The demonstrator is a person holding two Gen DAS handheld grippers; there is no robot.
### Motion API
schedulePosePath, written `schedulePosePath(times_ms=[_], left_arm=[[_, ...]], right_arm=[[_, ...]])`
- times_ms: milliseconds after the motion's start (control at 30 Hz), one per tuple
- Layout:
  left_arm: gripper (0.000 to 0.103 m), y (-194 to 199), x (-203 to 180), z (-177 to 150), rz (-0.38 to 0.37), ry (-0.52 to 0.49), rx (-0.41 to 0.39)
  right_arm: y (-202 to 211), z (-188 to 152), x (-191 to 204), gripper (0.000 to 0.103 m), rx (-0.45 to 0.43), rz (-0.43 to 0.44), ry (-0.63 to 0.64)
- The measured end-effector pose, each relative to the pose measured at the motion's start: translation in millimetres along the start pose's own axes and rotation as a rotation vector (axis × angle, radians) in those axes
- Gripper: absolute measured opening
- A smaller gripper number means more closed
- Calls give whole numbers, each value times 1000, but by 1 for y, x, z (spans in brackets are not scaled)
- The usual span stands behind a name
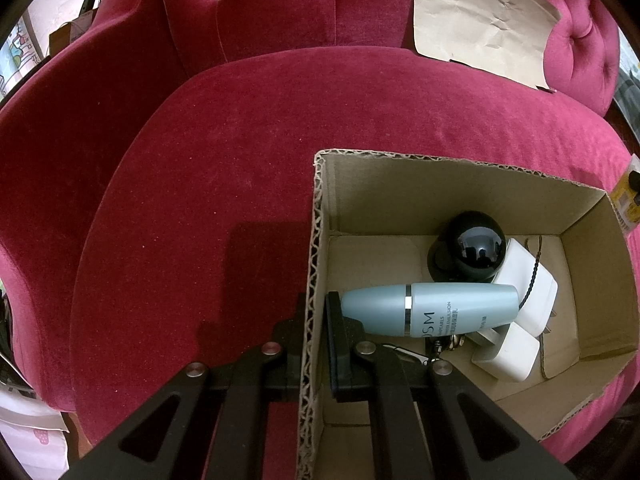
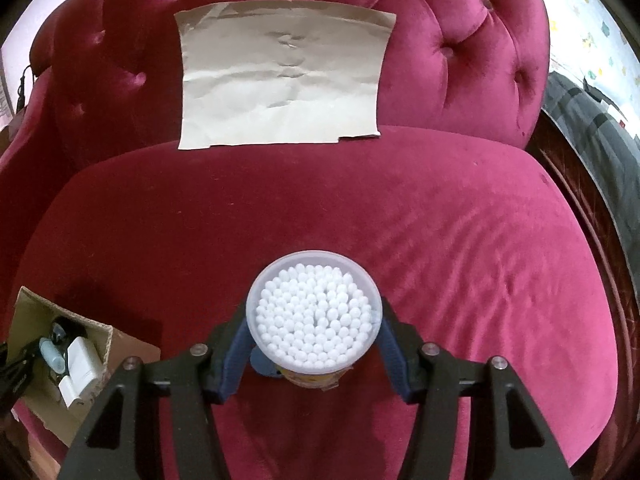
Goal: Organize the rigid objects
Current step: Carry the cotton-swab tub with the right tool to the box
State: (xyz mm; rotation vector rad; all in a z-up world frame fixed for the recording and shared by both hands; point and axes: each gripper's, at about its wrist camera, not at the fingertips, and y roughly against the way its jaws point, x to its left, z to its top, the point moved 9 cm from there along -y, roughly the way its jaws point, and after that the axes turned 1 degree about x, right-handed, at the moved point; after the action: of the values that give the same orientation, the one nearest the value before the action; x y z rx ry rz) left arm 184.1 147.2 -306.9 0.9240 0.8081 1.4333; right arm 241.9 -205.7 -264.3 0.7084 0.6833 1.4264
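Observation:
A cardboard box (image 1: 592, 280) sits on the red velvet seat. In it lie a light-blue lotion bottle (image 1: 432, 309), a black ball-shaped object (image 1: 476, 250) and white chargers (image 1: 524, 284). My left gripper (image 1: 314, 320) is shut on the box's left wall, one finger outside and one inside. In the right wrist view, my right gripper (image 2: 314, 320) is shut on a round clear tub of white cotton swabs (image 2: 314, 316), held over the seat. The box also shows in the right wrist view (image 2: 120, 344), at lower left.
A creased sheet of brown paper (image 2: 280, 76) leans against the tufted backrest (image 2: 460, 60); it also shows in the left wrist view (image 1: 476, 20). The red seat cushion (image 2: 440, 220) spreads around the box. A yellow-and-black item (image 1: 630, 196) lies at the far right edge.

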Motion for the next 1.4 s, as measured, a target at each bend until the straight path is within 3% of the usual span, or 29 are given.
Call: schedulePosePath(times_ms=[400, 867, 1400], left_arm=[[7, 0, 0, 0, 0, 0, 0], [7, 0, 0, 0, 0, -1, -1], [7, 0, 0, 0, 0, -1, -1]], right_arm=[[35, 11, 31, 61, -37, 38, 72], [79, 17, 96, 61, -67, 169, 171], [97, -4, 171, 61, -14, 302, 315]])
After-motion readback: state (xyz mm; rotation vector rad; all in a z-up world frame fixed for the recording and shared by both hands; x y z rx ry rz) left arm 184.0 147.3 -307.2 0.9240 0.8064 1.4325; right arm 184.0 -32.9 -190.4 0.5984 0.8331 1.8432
